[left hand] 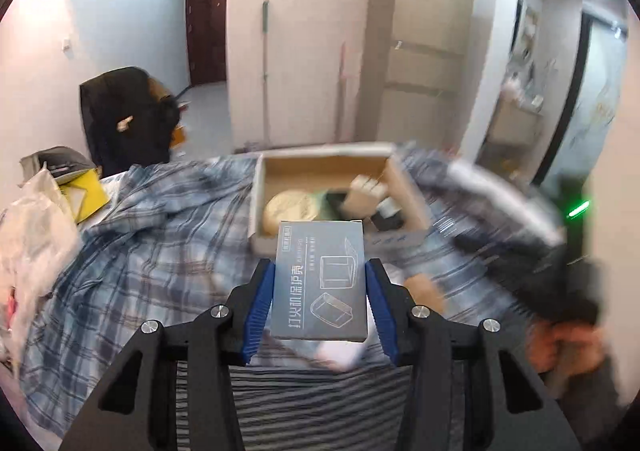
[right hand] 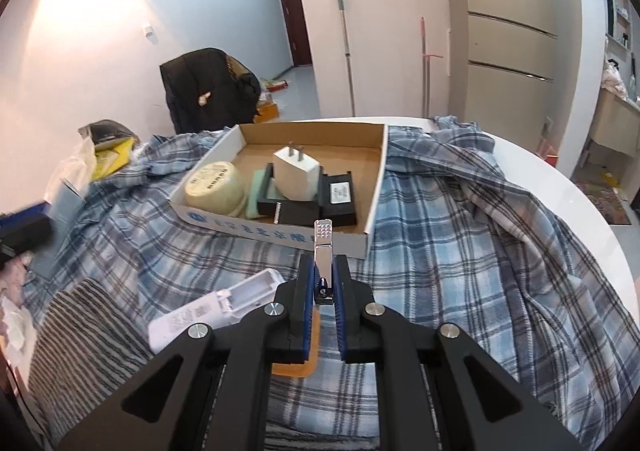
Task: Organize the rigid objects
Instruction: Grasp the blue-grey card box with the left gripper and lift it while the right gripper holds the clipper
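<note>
While left tongs [left hand: 320, 291] clamp the grey carton [left hand: 320, 279] and right tongs [right hand: 324, 283] grip the nail clipper [right hand: 323, 247], the cardboard tray [right hand: 376, 187] lies straight ahead, upper centre.

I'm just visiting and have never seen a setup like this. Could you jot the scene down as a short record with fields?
surface: table edge covered by a blue plaid cloth
container: open cardboard box
in the box: round cream tin, white plug adapter, black cases
left gripper: holds a small grey carton above the cloth
right gripper: shut on a metal nail clipper
loose on cloth: white oblong case
</note>
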Demonstrator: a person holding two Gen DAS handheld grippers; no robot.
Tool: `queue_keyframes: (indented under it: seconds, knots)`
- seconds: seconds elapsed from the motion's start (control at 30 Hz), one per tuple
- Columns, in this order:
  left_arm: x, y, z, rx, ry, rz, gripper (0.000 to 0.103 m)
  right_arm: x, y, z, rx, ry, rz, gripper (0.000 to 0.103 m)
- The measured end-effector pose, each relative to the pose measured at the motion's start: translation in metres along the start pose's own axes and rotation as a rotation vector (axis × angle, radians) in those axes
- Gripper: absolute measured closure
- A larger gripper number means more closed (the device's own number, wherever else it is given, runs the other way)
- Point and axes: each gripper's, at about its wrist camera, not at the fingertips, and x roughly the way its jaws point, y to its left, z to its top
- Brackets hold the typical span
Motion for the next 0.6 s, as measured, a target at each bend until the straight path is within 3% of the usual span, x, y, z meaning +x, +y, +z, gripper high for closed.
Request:
queue_keyframes:
  seconds: [0.1,0.23,0.37,0.53,0.6]
  knots:
    - [-0.034,-0.008,0.013,0.027,-0.104,0.006,0.054,-0.014,0.002,0.006,0.023,-0.007,0.041,0.095]
    - [-0.066,-0.008,0.026,-0.010,-0.163,-0.031,0.054,-0.057,0.012,0.014,0.017,-0.036,0.096,0.095]
    - [-0.082,-0.018,0.029,0.029,-0.200,-0.040,0.054,-0.100,0.029,0.021,-0.074,-0.108,0.056,0.095]
    - [-0.086,-0.026,0.032,-0.011,-0.219,-0.071,0.054,-0.132,0.022,0.034,-0.095,-0.072,0.082,0.095]
    - [-0.088,-0.031,0.034,-0.008,-0.223,-0.081,0.054,-0.147,0.019,0.039,-0.150,-0.081,0.018,0.095]
